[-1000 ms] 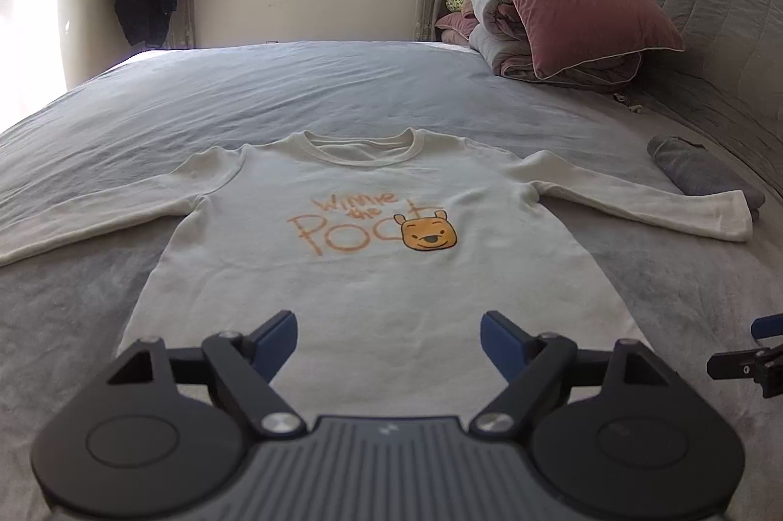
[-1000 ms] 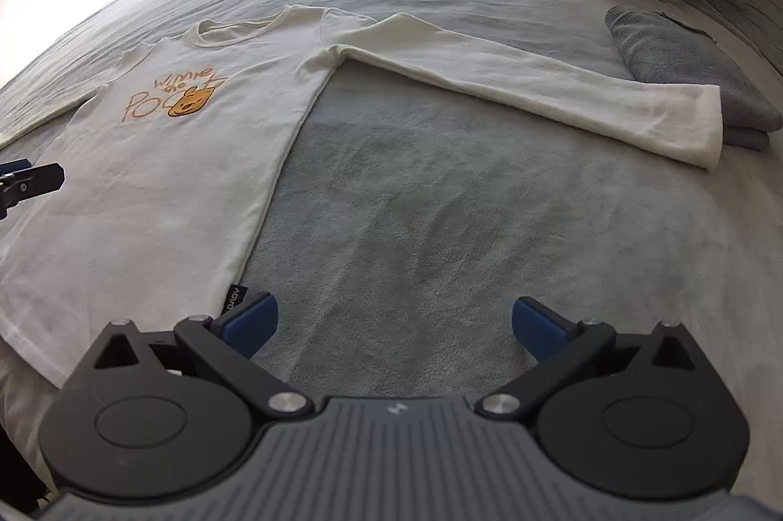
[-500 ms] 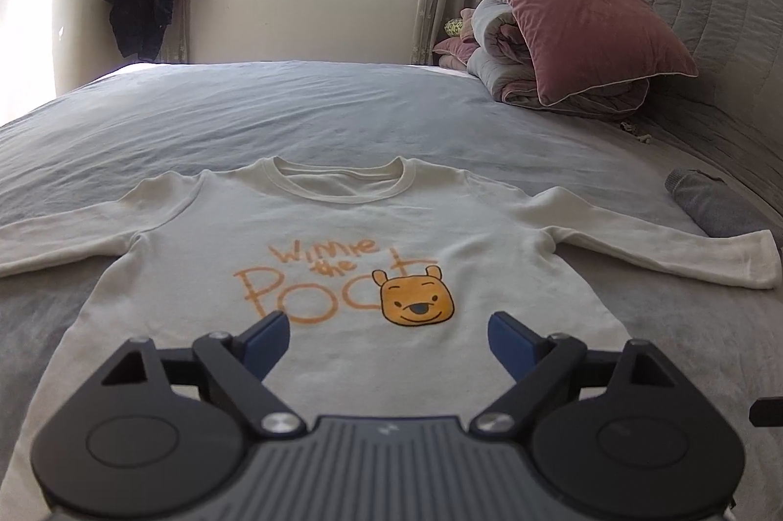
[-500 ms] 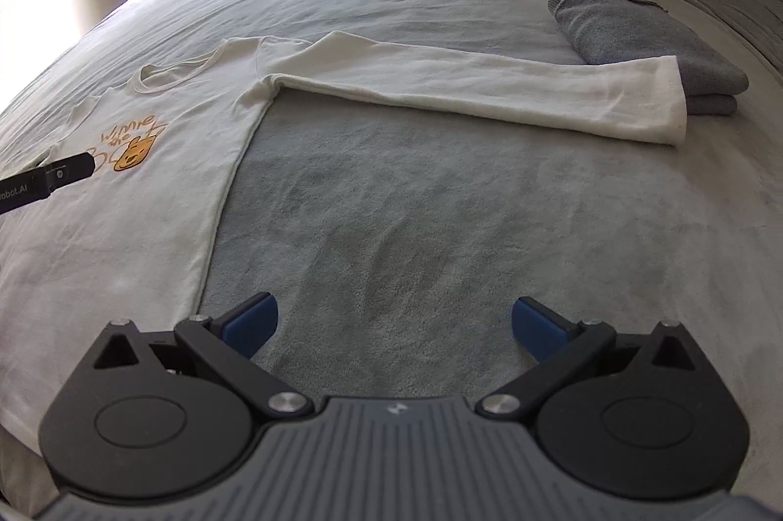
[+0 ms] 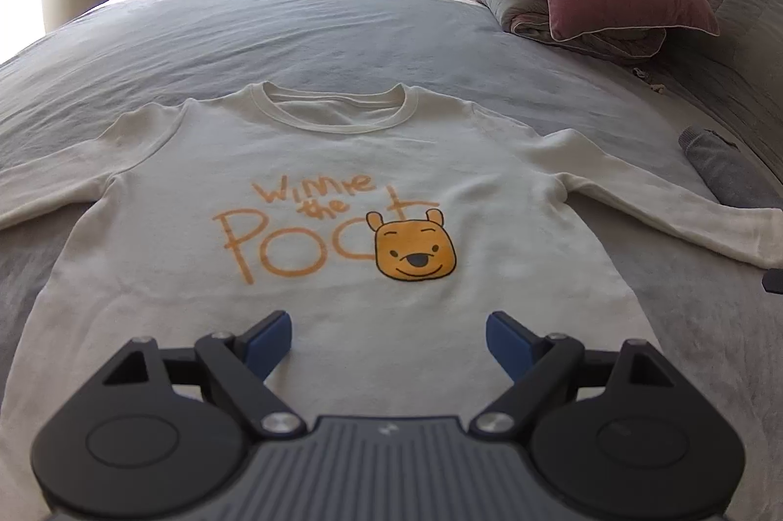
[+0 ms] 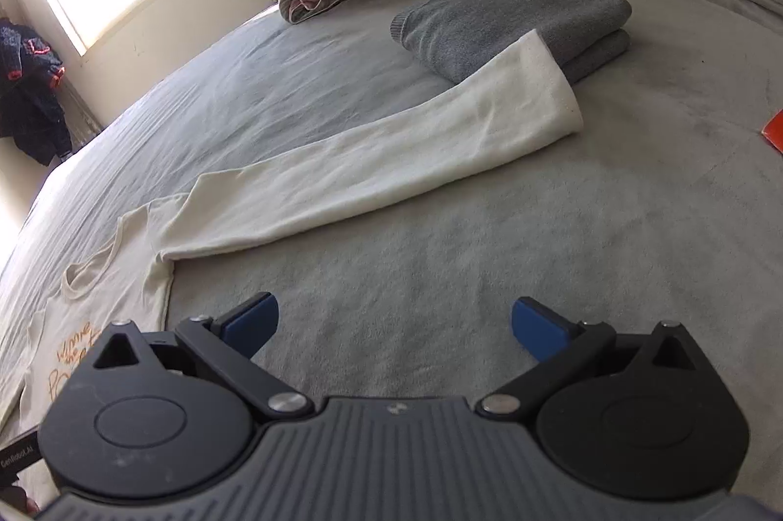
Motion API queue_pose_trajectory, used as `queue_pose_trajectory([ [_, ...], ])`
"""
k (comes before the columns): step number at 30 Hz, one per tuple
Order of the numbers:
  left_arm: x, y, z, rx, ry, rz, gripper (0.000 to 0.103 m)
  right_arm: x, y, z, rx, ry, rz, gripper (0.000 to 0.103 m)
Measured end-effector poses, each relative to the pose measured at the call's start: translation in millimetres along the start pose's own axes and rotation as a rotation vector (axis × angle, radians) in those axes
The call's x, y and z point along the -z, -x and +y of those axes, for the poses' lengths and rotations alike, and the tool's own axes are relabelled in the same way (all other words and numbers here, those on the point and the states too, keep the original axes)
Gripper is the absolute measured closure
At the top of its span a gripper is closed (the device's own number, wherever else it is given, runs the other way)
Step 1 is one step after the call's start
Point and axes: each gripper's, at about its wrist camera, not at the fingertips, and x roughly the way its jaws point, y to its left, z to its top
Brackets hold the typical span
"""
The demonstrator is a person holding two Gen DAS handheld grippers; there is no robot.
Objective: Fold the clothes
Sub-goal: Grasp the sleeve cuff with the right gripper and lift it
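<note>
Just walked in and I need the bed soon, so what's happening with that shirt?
A person holding a tool in each hand is about to fold the cream long-sleeved shirt, which lies flat, print up, sleeves spread, on the grey bed. The left tool hangs open over the shirt's lower front; the right tool is open over bare bedding near the right sleeve. Nothing is gripped, no fold made. A folded grey garment lies by that sleeve's cuff.

Folded grey garment touches the sleeve cuff; bedspread nearer lies open.
</note>
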Motion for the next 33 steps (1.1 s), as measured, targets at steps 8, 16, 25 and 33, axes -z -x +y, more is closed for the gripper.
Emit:
queue_pose_trajectory([
  [8, -11.2, 5.7, 21.8, 0.034, 0.135, 0.024, 0.015, -27.6, -36.8, -6.1, 0.164, -0.130, -0.113, 0.020],
  [16, -15.9, -2.6, 37.7, 0.018, 0.196, 0.042, 0.015, -33.4, -48.6, -6.3, 0.224, -0.234, -0.213, 0.042],
  [25, -16.9, 0.3, 41.2, 0.025, 0.206, 0.040, 0.015, -33.1, -54.7, 7.1, 0.152, -0.207, -0.214, 0.087],
  [33, -15.8, 4.9, 48.0, 0.023, 0.241, 0.037, 0.015, -39.1, -41.0, 38.0, 0.055, -0.132, -0.260, 0.095],
])
